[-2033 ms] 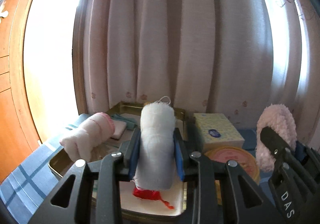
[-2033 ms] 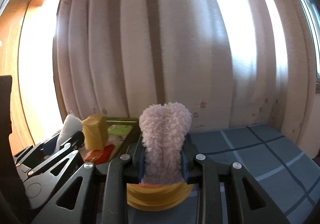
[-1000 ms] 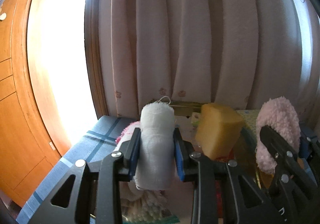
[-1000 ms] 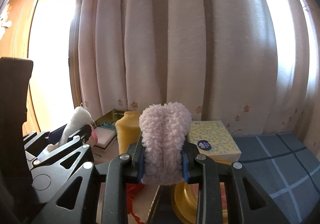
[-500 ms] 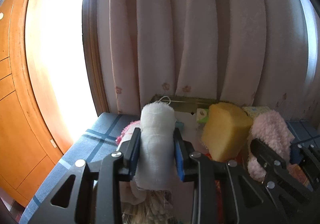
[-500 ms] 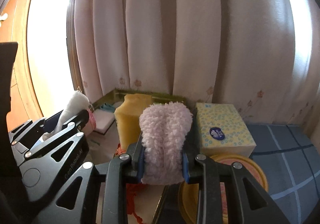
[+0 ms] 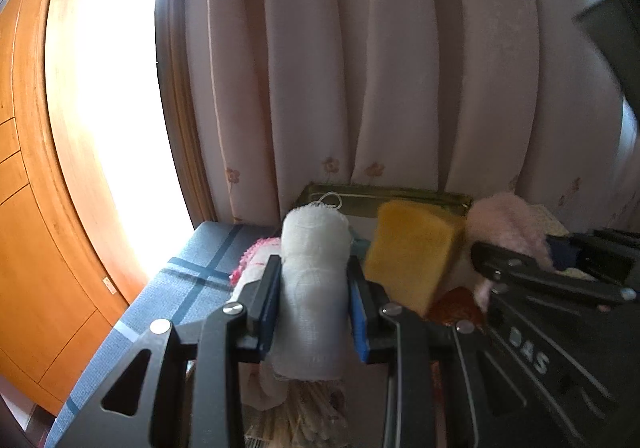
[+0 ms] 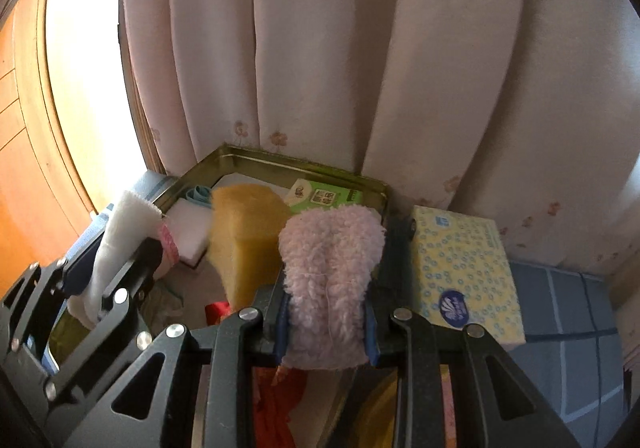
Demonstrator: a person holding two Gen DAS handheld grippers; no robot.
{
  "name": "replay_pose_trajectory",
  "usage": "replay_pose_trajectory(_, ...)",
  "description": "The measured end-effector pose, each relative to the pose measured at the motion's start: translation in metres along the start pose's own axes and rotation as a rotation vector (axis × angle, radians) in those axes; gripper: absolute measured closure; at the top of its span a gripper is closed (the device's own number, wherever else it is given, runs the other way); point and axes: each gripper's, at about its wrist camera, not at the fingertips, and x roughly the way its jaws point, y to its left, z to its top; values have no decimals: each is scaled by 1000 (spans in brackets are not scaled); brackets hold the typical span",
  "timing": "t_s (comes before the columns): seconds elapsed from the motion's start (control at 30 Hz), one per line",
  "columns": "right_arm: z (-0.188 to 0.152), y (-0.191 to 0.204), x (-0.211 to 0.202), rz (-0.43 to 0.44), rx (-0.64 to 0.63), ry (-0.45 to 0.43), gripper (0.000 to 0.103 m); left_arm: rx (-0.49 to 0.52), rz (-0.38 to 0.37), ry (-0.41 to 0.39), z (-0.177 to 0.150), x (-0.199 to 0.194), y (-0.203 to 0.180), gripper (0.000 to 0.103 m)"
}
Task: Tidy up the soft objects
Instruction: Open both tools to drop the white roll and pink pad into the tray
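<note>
Curtain [image 8: 320,48] fills the upper frame in both views; plaid blue tablecloth [image 8: 576,312] at lower right of the right wrist view

Brass-coloured tray [image 8: 304,164], centre of the right view, rim against the curtain foot. I judge it to be the drop spot for the soft things

Tissue box [image 8: 464,260], yellow with dots, just right of the tray. Cardboard, so stiffer than the rest, and I'd leave it

Yellow sponge block [image 8: 244,232] stands upright in the tray, left of centre. I'd expect it to be very light, springy and easy to tip; take it across the broad faces, low down

Pink fleece piece [image 8: 332,280], lower centre of the right view: right gripper [image 8: 326,328] is clamped on its lower half, pads sunk into the pile. Floppy above the pinch and weighs next to nothing, I'd say; the hold looks secure

White rolled cloth [image 7: 314,280], lower centre of the left view: left gripper [image 7: 314,308] is closed on its middle and the roll bulges above the pads. Soft and compressible; a mid-roll pinch keeps it from unwinding, and the loose thread loop at the top could snag

Flat white pad [image 8: 192,228] and a green packet [image 8: 324,198] lie in the tray's far half, small
</note>
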Motion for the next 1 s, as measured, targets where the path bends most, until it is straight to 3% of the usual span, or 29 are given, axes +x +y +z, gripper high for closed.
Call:
replay_pose_trajectory(0.27, 13, -3, 28, 54, 51, 111, 71, 12, 6, 7, 1, 3, -2, 72)
replay_pose_trajectory(0.43, 19, 1, 46, 115, 43, 192, 61, 39, 7, 15, 2, 5, -7, 46)
replay_pose_trajectory(0.47, 19, -1, 48, 114, 54, 206, 51, 41, 7, 9, 2, 4, -7, 44)
replay_pose_trajectory(0.5, 18, -5, 51, 126, 72, 225, 48, 41, 30, 5, 1, 3, -7, 41)
replay_pose_trajectory(0.6, 16, -14, 50, 206, 116, 241, 48, 13, 40, 7, 1, 2, -3, 29)
replay_pose_trajectory(0.8, 15, -22, 33, 186, 120, 230, 47, -61, 12, -18, 0, -2, 8, 13)
replay_pose_trajectory(0.9, 12, -31, 29, 229, 142, 222, 48, -62, 13, -41, -1, -6, 8, 2)
replay_pose_trajectory(1.0, 6, -38, 19, 267, 186, 196, 47, -88, 2, -71, -1, -11, 12, 0)
